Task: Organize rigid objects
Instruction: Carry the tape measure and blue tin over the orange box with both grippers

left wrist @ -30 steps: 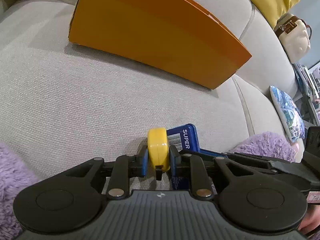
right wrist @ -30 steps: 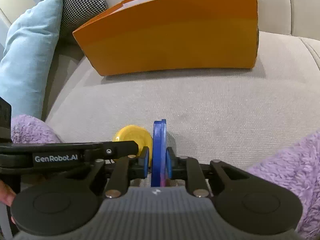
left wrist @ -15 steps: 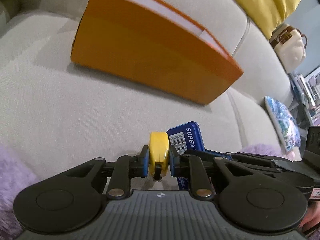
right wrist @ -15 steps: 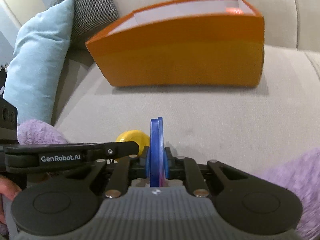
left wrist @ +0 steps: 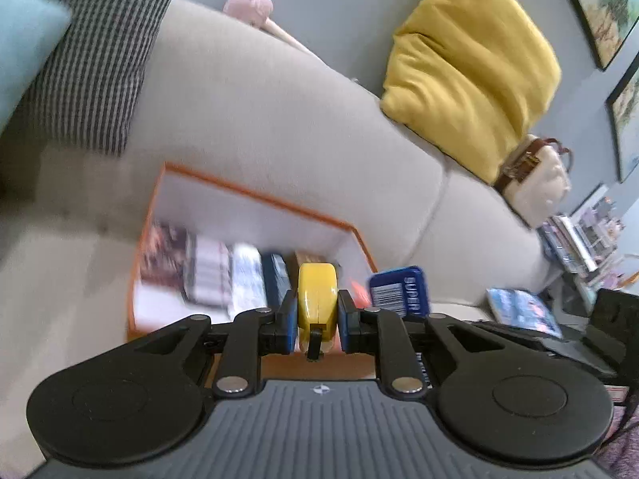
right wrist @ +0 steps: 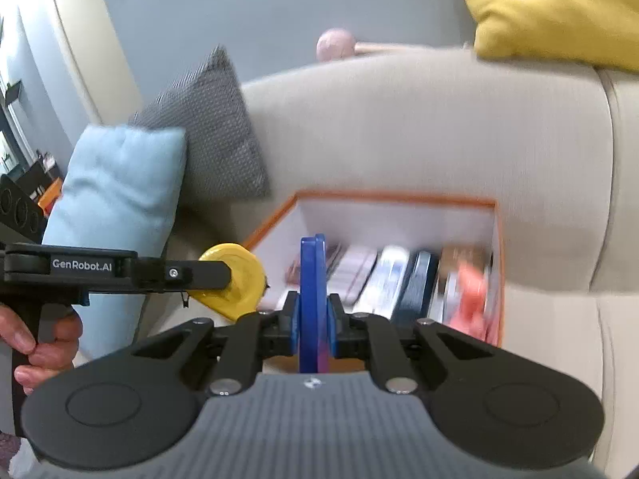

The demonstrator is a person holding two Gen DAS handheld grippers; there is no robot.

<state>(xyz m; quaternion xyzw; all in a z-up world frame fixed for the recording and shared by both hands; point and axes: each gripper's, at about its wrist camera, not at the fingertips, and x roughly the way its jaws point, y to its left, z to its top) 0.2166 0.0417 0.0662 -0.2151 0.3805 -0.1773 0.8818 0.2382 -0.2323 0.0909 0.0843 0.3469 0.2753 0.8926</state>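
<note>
My left gripper [left wrist: 317,311] is shut on a yellow tape measure [left wrist: 317,295], held in the air above the near edge of an orange box [left wrist: 255,195]. The tape measure also shows in the right wrist view [right wrist: 235,279], left of the box. My right gripper [right wrist: 313,315] is shut on a flat blue case [right wrist: 313,279], held on edge over the orange box [right wrist: 395,197]. The blue case shows in the left wrist view [left wrist: 399,291], beside the tape measure. The box stands open on the beige sofa, holding several books or cases upright in a row and a red item [right wrist: 471,291] at its right end.
The beige sofa back [left wrist: 279,111] rises behind the box. A houndstooth cushion [left wrist: 88,60] and a light blue cushion [right wrist: 116,191] lie to its left. A yellow cushion [left wrist: 471,68] and a cream handbag [left wrist: 539,179] sit to the right. A pink pom-pom [right wrist: 335,44] tops the sofa back.
Both grippers have risen and moved forward with their objects, from low over the sofa seat to above the box. The inside of the box has come into view.
</note>
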